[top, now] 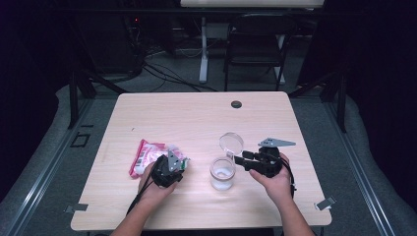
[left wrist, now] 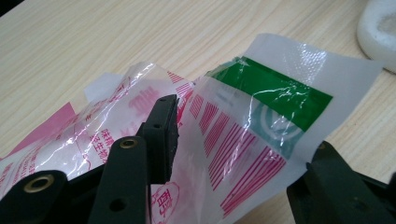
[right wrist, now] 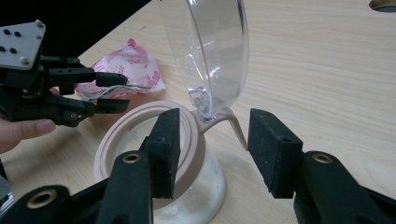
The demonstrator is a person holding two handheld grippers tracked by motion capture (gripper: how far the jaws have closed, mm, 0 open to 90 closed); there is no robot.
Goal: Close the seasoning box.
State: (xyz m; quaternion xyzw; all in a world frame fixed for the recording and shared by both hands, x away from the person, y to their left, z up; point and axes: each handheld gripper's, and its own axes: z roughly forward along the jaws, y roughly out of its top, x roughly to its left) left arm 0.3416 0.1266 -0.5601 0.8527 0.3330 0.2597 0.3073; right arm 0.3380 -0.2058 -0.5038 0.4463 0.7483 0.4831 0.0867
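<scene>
Your left hand-held gripper [top: 173,163] sits in the lower left of the high view, at the right end of the crinkled pink-and-white plastic packet [top: 147,156] that lies on the pale wooden surface [top: 196,118]. In the left gripper view, the packet's [left wrist: 233,140] green-banded, transparent flap stands between the two black jaws. The left jaw's pad touches the film, while the right jaw at the lower right edge of the frame stands beside the flap's corner; whether that pad presses on the film you cannot tell from here. The jaws are about half apart.

Your right hand-held gripper [top: 239,158] is in the lower right of the high view, pointing left toward the small clear glass jar with a beige rim [top: 222,173]. The jar stands upright at the centre bottom of the surface, between your two hands, with white powder showing in its bottom. Its round transparent hinged lid [top: 231,142] is tipped up and open behind the jar. In the right gripper view, the jaws stand wide apart: the left pad lies in front of the jar's [right wrist: 187,196] rim, the right pad is clear to the right, and the beige hinge tab [right wrist: 229,123] lies in the gap between them. Neither pad presses on it. The lid [right wrist: 210,51] rises in the upper middle of that frame.
</scene>
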